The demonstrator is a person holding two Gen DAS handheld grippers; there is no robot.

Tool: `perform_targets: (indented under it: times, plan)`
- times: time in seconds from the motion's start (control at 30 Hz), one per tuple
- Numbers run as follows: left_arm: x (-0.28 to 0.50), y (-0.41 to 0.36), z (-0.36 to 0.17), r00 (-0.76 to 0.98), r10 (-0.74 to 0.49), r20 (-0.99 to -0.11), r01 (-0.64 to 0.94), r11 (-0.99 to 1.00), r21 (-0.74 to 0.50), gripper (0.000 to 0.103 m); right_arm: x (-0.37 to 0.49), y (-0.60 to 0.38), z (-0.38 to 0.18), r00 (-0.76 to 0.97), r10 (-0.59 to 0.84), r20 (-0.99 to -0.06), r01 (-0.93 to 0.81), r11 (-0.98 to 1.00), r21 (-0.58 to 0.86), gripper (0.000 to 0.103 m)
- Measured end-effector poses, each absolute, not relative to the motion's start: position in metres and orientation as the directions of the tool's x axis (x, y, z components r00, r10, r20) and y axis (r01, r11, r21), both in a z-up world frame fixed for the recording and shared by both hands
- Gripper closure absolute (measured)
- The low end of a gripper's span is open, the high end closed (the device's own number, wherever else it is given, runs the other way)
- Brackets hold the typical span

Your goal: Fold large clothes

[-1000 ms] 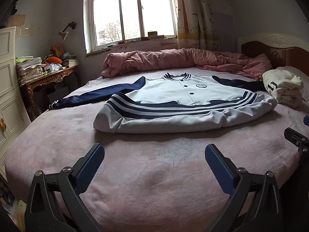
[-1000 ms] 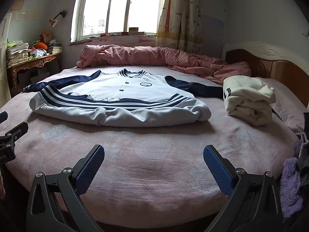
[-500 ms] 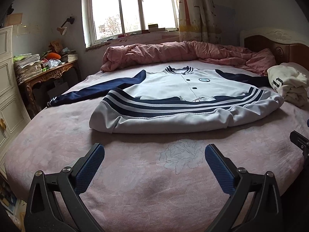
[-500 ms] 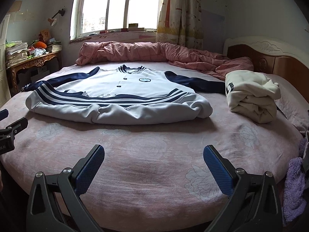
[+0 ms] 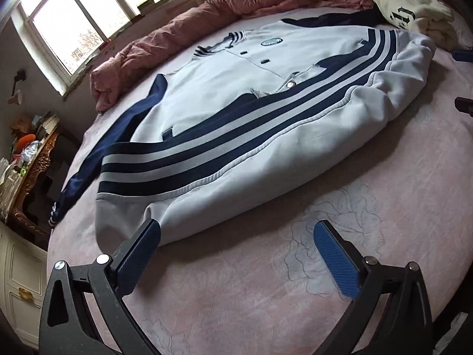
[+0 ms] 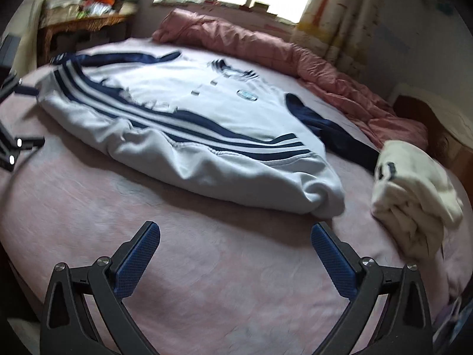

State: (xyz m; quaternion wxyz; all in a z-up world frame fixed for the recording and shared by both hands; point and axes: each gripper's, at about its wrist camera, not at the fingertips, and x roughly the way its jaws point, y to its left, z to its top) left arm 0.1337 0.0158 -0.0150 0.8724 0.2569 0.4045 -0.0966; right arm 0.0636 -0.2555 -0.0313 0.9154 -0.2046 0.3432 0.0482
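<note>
Items counted on the bed
One spread jacket [image 5: 251, 112], one folded cream garment [image 6: 414, 195], one pink quilt [image 6: 266, 47] and two grippers are seen.

Not much I can read from here. The folded cream garment [image 5: 414, 14] at the far right of the bed has a dark gothic-style letter print with a small star beside it; I can't make out which letter. The jacket [image 5: 266, 112] carries an oval chest badge [image 5: 271, 41], but its lettering is too small to read.
</note>
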Motion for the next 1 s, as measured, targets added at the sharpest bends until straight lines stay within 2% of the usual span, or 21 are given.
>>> perform_targets:
  times: [0.1,0.2,0.27,0.3,0.33,0.4,0.43,0.5,0.6,0.83,1.0]
  plan:
    - [0.155,0.023,-0.017,0.649,0.049,-0.759,0.355,0.863,0.359,0.000,0.089,-0.259,-0.041,0.748,-0.117,-0.654,-0.225,0.881,-0.416,0.001]
    - [0.176,0.031,-0.019,0.692,0.158,-0.705,0.264,0.853,0.450,0.000,0.110,-0.265,-0.046,0.757,-0.167,-0.632,-0.196,0.865,-0.462,0.001]
    - [0.187,0.042,-0.022,0.692,0.176,-0.700,0.233,0.863,0.448,0.003,0.122,-0.268,-0.047,0.757,-0.162,-0.633,-0.197,0.867,-0.458,0.009]
    - [0.189,0.047,-0.022,0.693,0.158,-0.704,0.234,0.874,0.427,0.013,0.125,-0.270,-0.047,0.756,-0.154,-0.636,-0.202,0.869,-0.451,0.024]
    - [0.190,0.051,-0.021,0.695,0.133,-0.707,0.242,0.882,0.405,0.031,0.128,-0.272,-0.047,0.749,-0.137,-0.648,-0.217,0.874,-0.435,0.040]
    - [0.188,0.058,-0.022,0.691,0.099,-0.716,0.258,0.892,0.372,0.059,0.132,-0.275,-0.048,0.748,-0.122,-0.653,-0.229,0.876,-0.426,0.051]
    - [0.187,0.061,-0.022,0.693,0.095,-0.714,0.254,0.896,0.365,0.067,0.132,-0.278,-0.047,0.751,-0.120,-0.649,-0.229,0.875,-0.427,0.062]
    - [0.185,0.067,-0.021,0.695,0.070,-0.716,0.259,0.904,0.341,0.076,0.134,-0.287,-0.041,0.751,-0.076,-0.656,-0.230,0.901,-0.368,0.065]
    - [0.185,0.069,-0.014,0.688,0.044,-0.725,0.280,0.905,0.321,0.079,0.138,-0.299,-0.028,0.742,0.002,-0.671,-0.229,0.941,-0.250,0.068]
    - [0.238,0.084,0.027,0.659,-0.050,-0.750,0.261,0.951,0.165,0.079,0.173,-0.291,0.014,0.789,-0.011,-0.614,-0.191,0.946,-0.263,0.068]
    - [0.297,0.086,0.049,0.672,-0.062,-0.738,0.225,0.967,0.123,0.081,0.229,-0.287,0.034,0.815,-0.056,-0.577,-0.127,0.954,-0.271,0.070]
